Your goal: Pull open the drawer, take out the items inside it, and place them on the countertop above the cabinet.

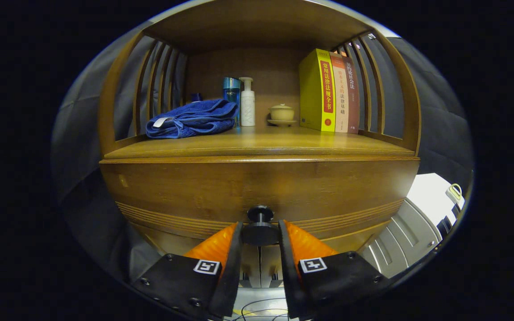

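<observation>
tool [260,232] is clamped on the drawer [257,187] knob [260,227], drawer looks closed; bench [257,142] front edge is bare, towel [192,118], bottles [240,104], books [328,91] further back

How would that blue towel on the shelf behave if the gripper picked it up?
The blue towel lies in soft folds, so it would likely sag and unfold. It looks like plush cloth, probably light and easy to pinch. For now, the gripper is closed around the drawer knob.

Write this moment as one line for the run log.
phase: grasp | gripper: fingers shut on drawer knob | drawer: closed | countertop: towel, bottles, books
</observation>
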A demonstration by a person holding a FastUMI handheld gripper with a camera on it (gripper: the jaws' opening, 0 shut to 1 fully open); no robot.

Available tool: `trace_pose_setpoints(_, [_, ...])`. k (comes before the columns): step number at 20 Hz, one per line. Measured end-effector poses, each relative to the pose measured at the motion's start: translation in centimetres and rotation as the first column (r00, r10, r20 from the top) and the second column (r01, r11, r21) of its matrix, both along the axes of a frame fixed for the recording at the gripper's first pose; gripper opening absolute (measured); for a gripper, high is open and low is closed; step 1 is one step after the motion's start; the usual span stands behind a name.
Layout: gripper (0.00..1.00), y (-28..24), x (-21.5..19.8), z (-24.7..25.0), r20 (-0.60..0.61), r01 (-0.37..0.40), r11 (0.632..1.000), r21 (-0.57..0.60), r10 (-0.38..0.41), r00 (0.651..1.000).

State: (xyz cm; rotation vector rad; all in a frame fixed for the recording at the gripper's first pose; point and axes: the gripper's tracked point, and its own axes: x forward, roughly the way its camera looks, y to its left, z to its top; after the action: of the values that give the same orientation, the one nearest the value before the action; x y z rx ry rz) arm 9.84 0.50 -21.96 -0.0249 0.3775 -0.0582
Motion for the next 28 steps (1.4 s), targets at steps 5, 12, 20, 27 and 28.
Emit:
trace_pose_setpoints(5, [0.47,0.0,-0.2,-0.1,-0.013,-0.002,1.0,-0.007,0.002,1.0])
trace_pose_setpoints(12, [0.47,0.2,-2.9,0.0,-0.033,0.002,1.0,0.004,-0.002,0.999])
trace_pose_setpoints(20, [0.47,0.4,-8.2,0.1,-0.04,-0.01,1.0,-0.003,0.01,0.999])
trace_pose_setpoints(27, [0.47,0.6,-12.6,0.3,-0.069,-0.012,1.0,0.015,0.013,0.998])
trace_pose_setpoints(28, [0.47,0.6,-13.1,0.3,-0.072,-0.014,1.0,0.015,0.015,0.997])
